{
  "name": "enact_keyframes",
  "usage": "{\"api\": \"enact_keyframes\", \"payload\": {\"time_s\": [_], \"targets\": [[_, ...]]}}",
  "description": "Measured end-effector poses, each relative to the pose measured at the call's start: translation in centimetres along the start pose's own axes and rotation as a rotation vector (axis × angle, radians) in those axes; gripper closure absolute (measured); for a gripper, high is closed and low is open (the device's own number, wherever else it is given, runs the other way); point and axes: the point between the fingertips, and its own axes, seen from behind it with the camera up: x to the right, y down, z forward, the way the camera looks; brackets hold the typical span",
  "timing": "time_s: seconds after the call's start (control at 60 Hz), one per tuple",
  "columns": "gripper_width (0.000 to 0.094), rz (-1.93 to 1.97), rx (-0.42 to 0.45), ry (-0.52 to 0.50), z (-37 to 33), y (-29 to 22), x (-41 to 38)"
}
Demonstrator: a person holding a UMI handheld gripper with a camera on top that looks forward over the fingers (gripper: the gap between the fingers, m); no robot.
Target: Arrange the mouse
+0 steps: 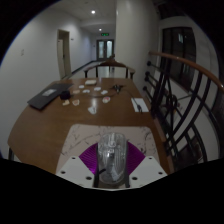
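Observation:
A pale, glossy mouse [110, 153] stands upright between my gripper's [110, 165] two purple pads [90, 158], which press on it from both sides. The gripper holds it above the near end of a long brown wooden table [60, 118]. The mouse's lower part is hidden by the gripper body.
A pale rectangular sheet [76, 138] lies on the table just under the fingers. Further along the table are a dark flat device [45, 97], several small white items [95, 96] and a white paper [138, 102]. A curved railing [185, 95] runs along the right. A doorway [104, 45] stands beyond.

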Motion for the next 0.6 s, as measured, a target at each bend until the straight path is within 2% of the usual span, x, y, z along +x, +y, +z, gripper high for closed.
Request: {"api": "enact_keyframes", "payload": {"time_s": [0.067, 0.117, 0.233, 0.267, 0.35, 0.483, 0.6], "targets": [[0.0571, 0.011, -0.034, -0.017, 0.8, 2.0, 0.0], [0.056, 0.007, -0.013, -0.032, 0.9, 1.8, -0.1], [0.0399, -0.007, -0.034, -0.045, 0.7, 1.9, 0.0], [0.0336, -0.014, -0.049, -0.051, 0.3, 2.2, 0.1], [0.0079, -0.026, -0.053, -0.104, -1.8, 2.5, -0.3], [0.0082, -0.005, -0.022, -0.174, -7.6, 2.9, -0.2], [0.0079, -0.001, 0.009, -0.197, -12.4, 4.1, 1.3]]}}
